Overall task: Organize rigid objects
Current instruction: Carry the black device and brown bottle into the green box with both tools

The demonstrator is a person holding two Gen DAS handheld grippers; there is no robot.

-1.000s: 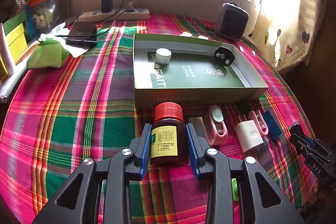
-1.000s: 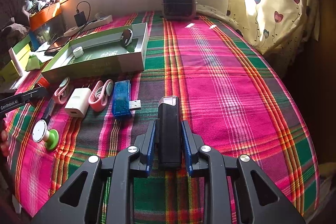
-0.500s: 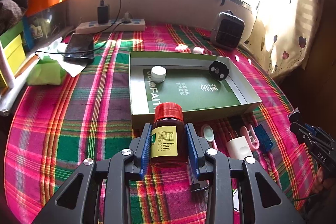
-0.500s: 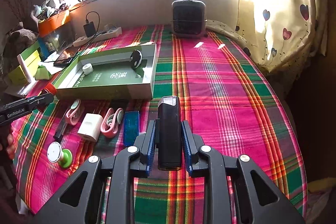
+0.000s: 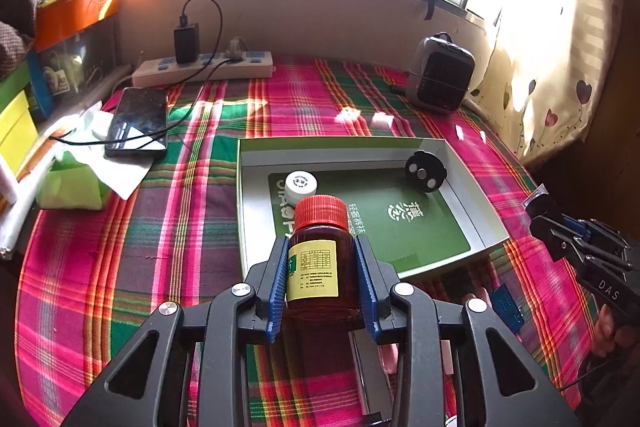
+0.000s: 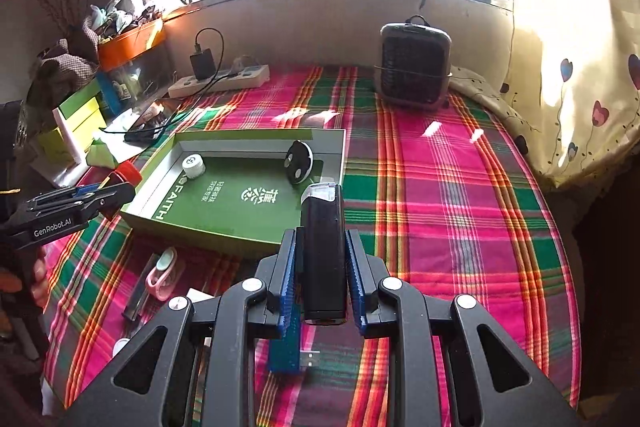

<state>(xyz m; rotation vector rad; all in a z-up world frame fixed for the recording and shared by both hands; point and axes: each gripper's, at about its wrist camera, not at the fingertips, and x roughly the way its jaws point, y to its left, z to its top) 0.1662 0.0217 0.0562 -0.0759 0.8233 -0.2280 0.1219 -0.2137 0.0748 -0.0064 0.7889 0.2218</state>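
Observation:
My left gripper (image 5: 322,267) is shut on an amber bottle (image 5: 320,259) with a red cap and yellow label, held above the plaid cloth just before the near wall of the green box tray (image 5: 486,247). My right gripper (image 6: 322,269) is shut on a black rectangular device (image 6: 323,251) with a clear tip, held near the tray's near right corner (image 6: 240,245). In the tray lie a white round cap (image 5: 300,185) and a black round disc (image 5: 425,171). The right gripper shows at the right edge of the left wrist view (image 5: 576,247).
On the cloth before the tray lie a pink clip (image 6: 162,273), a blue USB stick (image 6: 286,351) and a white charger, partly hidden. A small heater (image 6: 414,67), a power strip (image 5: 204,69), a phone (image 5: 138,123) and a green tissue pack (image 5: 70,181) stand behind.
Both grippers have risen and moved forward toward the tray, each still holding its object. The small items on the cloth have slid under the grippers in view.

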